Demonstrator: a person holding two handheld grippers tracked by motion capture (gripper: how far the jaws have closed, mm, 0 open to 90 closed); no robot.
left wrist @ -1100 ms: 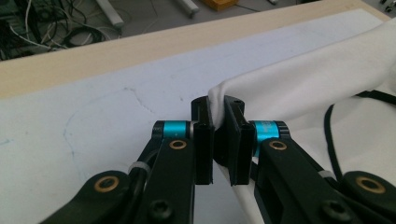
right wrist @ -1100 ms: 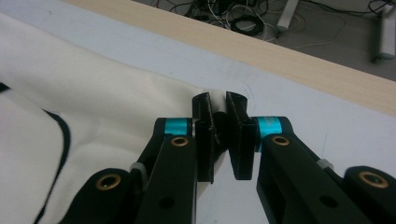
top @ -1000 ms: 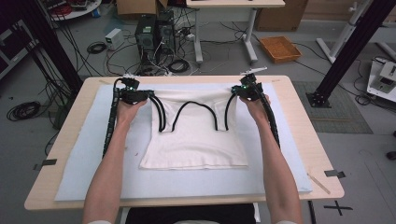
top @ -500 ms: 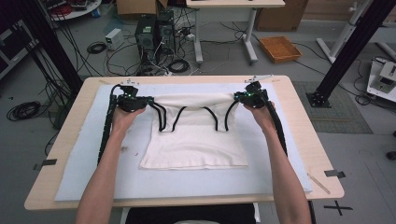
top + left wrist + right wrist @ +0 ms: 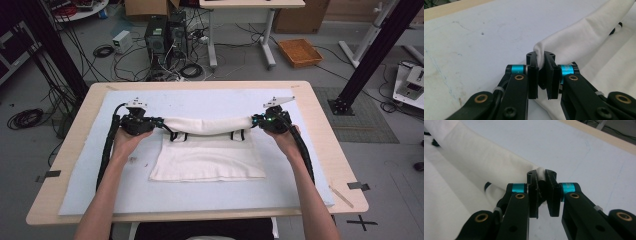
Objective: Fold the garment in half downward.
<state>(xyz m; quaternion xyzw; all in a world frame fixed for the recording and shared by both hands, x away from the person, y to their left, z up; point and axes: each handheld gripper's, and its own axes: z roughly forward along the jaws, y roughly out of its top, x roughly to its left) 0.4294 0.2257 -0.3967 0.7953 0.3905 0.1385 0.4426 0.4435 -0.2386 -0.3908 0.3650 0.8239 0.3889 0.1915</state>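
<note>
Both corners of white cloth [image 5: 207, 125] pinched, left claw [image 5: 541, 60] and right claw [image 5: 541, 178] clamped tight. Keep the held edge taut and level. Lower evenly onto worktop [image 5: 320, 107], square with the lower hem.

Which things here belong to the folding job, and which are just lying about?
In use: white garment; left gripper; right gripper; pale mat.

Lying about: orange tray; computer towers; floor cables; cardboard box.

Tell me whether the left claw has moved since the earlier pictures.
Yes. In the high view the left claw, shut on the white garment, has come back from the table's far edge toward the person, folding the garment's top over.
</note>
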